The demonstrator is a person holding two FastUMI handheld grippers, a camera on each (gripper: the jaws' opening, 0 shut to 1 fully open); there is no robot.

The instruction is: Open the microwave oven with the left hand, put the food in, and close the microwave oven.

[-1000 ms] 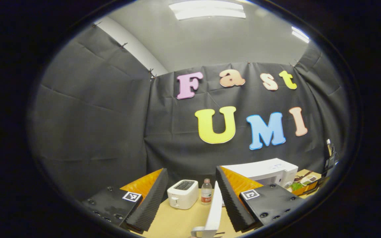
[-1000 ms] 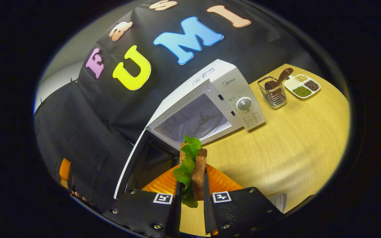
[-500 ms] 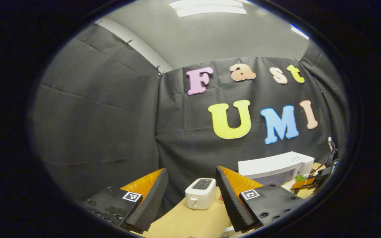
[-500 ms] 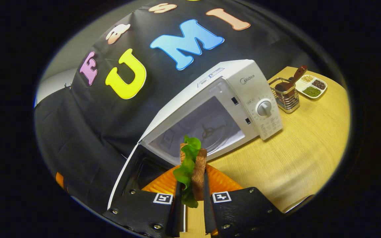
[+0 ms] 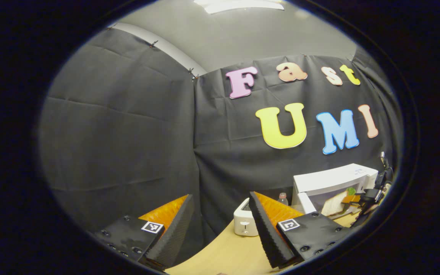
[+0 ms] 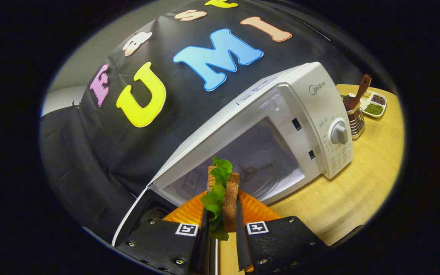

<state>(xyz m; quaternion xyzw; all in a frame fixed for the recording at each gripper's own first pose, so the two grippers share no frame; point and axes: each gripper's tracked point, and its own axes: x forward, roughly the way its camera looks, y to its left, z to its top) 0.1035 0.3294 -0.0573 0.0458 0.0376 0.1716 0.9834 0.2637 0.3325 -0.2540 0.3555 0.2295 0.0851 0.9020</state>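
The white microwave [image 6: 315, 114] stands on the wooden table [image 6: 361, 191] with its door [image 6: 143, 217] swung open to the left and its cavity [image 6: 258, 164] showing a turntable ring. My right gripper [image 6: 222, 217] is shut on a sandwich [image 6: 224, 191] of brown bread and green lettuce, held upright just in front of the cavity mouth. My left gripper [image 5: 220, 221] is open with nothing between its fingers, well left of the microwave [image 5: 334, 183]. In the left gripper view the sandwich [image 5: 348, 193] shows at the oven's opening.
A white toaster [image 5: 245, 223] and a bottle [image 5: 282, 198] stand left of the microwave. Right of the oven are a wire basket with a wooden scoop [image 6: 355, 110] and a divided dish of beans [image 6: 374, 105].
My right gripper has carried the sandwich closer to the microwave's cavity, which now looms larger. My left gripper has swung left and away, leaving the open door behind.
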